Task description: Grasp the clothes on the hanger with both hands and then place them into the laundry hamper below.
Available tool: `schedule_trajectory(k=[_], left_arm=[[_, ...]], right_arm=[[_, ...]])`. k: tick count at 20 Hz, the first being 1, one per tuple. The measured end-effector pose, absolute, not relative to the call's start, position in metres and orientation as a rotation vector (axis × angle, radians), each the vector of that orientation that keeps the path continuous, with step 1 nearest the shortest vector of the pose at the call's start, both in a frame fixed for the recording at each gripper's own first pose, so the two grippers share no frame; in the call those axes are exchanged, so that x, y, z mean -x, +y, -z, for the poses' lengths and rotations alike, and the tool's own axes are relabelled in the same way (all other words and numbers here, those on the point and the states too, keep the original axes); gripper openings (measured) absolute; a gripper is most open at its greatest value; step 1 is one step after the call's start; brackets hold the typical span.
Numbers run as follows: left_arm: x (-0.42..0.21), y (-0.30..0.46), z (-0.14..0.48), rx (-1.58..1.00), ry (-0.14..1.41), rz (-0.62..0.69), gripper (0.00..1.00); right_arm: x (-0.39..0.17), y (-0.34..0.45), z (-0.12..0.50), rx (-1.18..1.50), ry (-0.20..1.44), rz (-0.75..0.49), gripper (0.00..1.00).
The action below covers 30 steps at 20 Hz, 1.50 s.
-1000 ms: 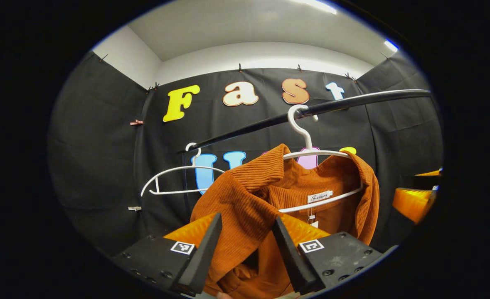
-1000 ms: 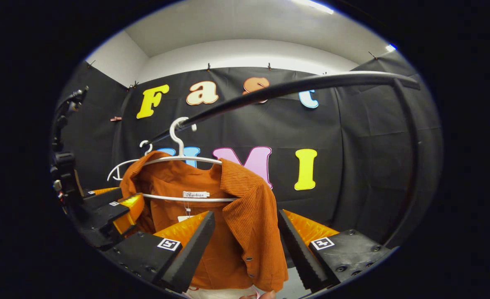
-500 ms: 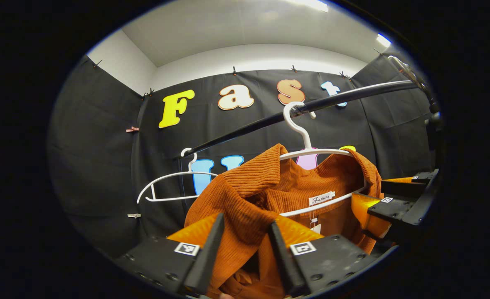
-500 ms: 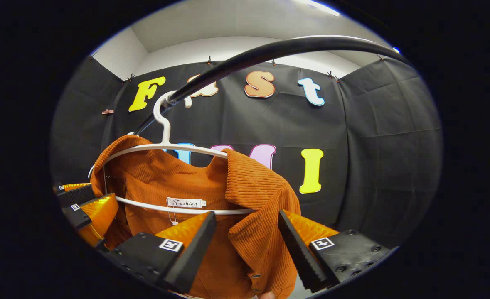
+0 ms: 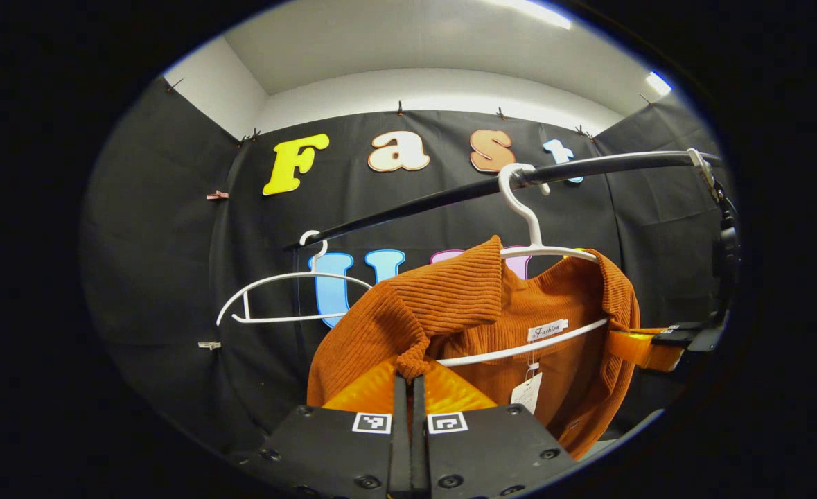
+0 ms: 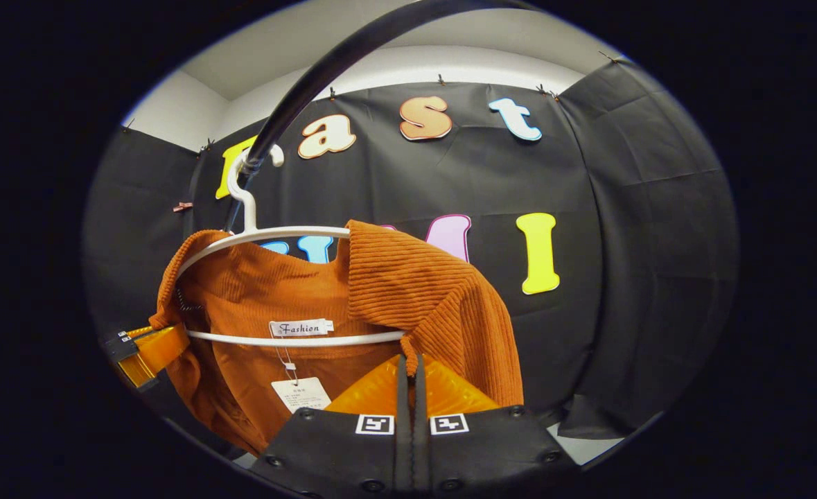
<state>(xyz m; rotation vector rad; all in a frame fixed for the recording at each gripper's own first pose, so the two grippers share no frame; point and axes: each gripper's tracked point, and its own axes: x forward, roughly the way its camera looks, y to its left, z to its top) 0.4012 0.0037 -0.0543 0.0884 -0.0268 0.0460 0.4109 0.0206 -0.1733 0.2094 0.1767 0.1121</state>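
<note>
An orange ribbed garment (image 5: 463, 305) (image 6: 408, 284) hangs on a white hanger (image 5: 533, 235) (image 6: 256, 232) hooked over a black rail (image 5: 588, 166) (image 6: 311, 76). In the left gripper view my left gripper (image 5: 410, 378) is shut on a bunched fold of the garment's front shoulder edge. In the right gripper view my right gripper (image 6: 410, 367) is shut on the other shoulder's edge. Each gripper also appears at the far side of the other's view, pinching the cloth: the right gripper (image 5: 647, 343) and the left gripper (image 6: 148, 346). A paper tag (image 6: 301, 394) dangles inside the collar.
A second, bare white hanger (image 5: 283, 298) hangs farther left on the same rail. Black cloth walls close in behind and at both sides. A white wall and ceiling lights are above. A pale strip of floor (image 6: 588, 443) shows at the lower right.
Both grippers went from open around the garment's shoulders to shut on the fabric. The right view has moved closer under the rail.
</note>
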Motion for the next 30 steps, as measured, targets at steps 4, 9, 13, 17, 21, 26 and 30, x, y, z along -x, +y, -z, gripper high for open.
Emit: schedule_trajectory(k=[4,9,13,17,21,26,30], left_arm=[[-0.399,0.0,0.057,-0.126,-0.01,-0.031,0.05],[-0.4,-0.001,0.047,-0.103,0.032,-0.006,0.05],[-0.403,0.003,0.042,-0.089,0.065,0.008,0.05],[-0.408,0.012,0.019,-0.058,0.046,0.001,0.05],[-0.419,0.039,0.006,-0.037,0.043,-0.041,0.05],[-0.422,0.062,0.033,-0.012,0.102,-0.065,0.05],[-0.414,0.076,0.076,-0.031,0.169,-0.093,0.05]], right_arm=[[-0.405,0.008,0.165,-0.323,0.144,-0.104,0.04],[-0.413,0.001,0.176,-0.625,0.219,-0.145,0.04],[-0.43,-0.006,0.163,-0.633,0.246,-0.187,0.04],[-0.454,-0.022,0.129,-0.591,0.202,-0.191,0.04],[-0.484,-0.068,0.105,-0.575,0.111,-0.116,0.04],[-0.496,-0.095,0.149,-0.546,0.178,-0.021,0.08],[-0.471,-0.073,0.204,-0.505,0.281,-0.026,0.04]])
